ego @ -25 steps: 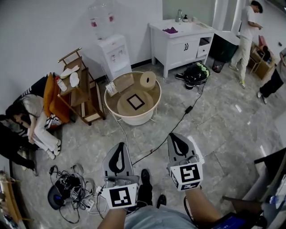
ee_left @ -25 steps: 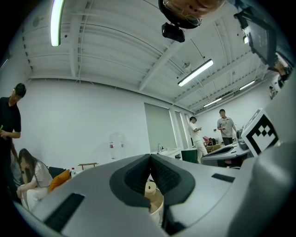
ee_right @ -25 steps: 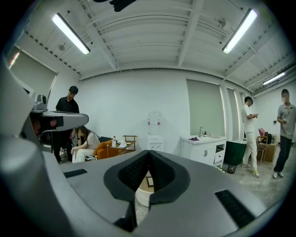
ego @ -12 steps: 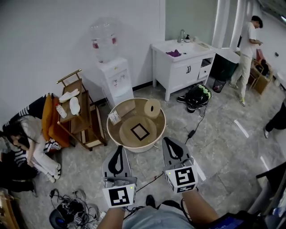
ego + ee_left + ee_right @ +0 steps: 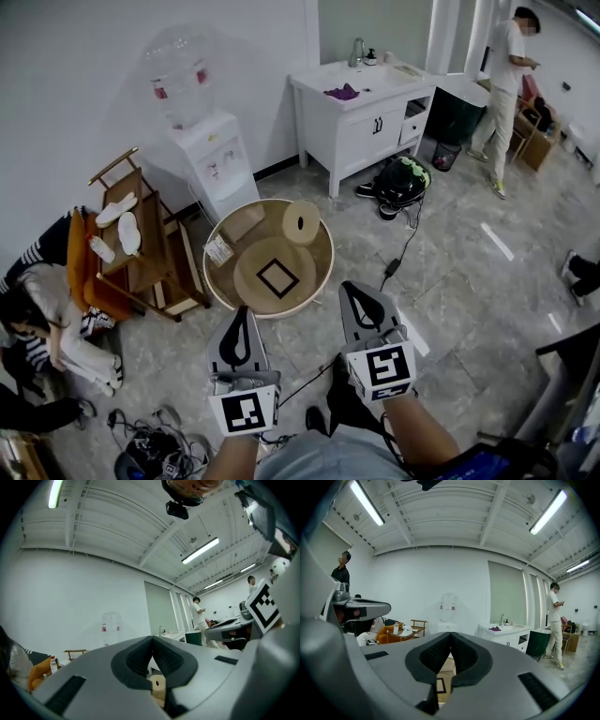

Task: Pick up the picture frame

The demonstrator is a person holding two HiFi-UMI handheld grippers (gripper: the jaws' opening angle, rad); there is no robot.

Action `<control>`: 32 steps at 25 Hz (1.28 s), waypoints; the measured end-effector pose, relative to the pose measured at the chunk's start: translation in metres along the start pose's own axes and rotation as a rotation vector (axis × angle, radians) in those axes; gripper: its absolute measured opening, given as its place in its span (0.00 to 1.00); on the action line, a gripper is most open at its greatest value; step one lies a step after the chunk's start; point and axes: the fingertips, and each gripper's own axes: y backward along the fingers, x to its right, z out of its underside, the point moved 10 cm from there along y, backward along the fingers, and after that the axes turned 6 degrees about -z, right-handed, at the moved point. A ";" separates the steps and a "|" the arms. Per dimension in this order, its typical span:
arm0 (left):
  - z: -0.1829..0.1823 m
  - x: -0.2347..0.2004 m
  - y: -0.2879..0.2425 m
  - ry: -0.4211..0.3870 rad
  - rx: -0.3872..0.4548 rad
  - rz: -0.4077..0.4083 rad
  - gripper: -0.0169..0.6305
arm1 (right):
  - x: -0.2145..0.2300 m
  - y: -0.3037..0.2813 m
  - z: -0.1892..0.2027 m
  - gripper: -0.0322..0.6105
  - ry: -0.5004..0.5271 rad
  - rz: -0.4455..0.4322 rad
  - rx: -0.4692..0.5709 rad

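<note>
The picture frame [image 5: 277,278] is a black square lying flat on a round wooden table [image 5: 319,272], just ahead of both grippers. My left gripper [image 5: 241,311] is held short of the table's near rim, shut and with nothing in it. To its right, my right gripper [image 5: 350,287] is also shut and empty, beside the rim. In the right gripper view the tips [image 5: 451,634] meet, and the frame [image 5: 439,685] shows below them. The left gripper view shows closed tips [image 5: 151,639] with a pale roll [image 5: 158,684] beneath.
The table also holds a pale roll [image 5: 301,222], a box [image 5: 242,225] and a card [image 5: 218,250]. A wooden rack [image 5: 141,244], a water dispenser [image 5: 208,159] and a white cabinet [image 5: 361,112] stand behind. A person [image 5: 47,319] sits at left. Cables [image 5: 150,450] lie on the floor.
The table with the frame has come closer to both grippers, and the room has slid left in view. Both grippers stay shut and empty.
</note>
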 end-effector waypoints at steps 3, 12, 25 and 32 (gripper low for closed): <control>0.011 0.007 -0.038 0.005 -0.026 -0.003 0.05 | 0.025 -0.034 0.011 0.07 -0.015 -0.021 -0.024; 0.016 0.018 -0.158 -0.059 -0.047 -0.083 0.05 | 0.112 -0.138 0.011 0.07 -0.049 -0.111 -0.017; 0.029 -0.023 -0.218 -0.006 -0.068 -0.237 0.05 | 0.142 -0.245 0.001 0.07 -0.009 -0.204 -0.033; 0.080 -0.088 -0.289 0.039 -0.151 -0.255 0.05 | 0.133 -0.348 0.023 0.07 0.014 -0.236 -0.129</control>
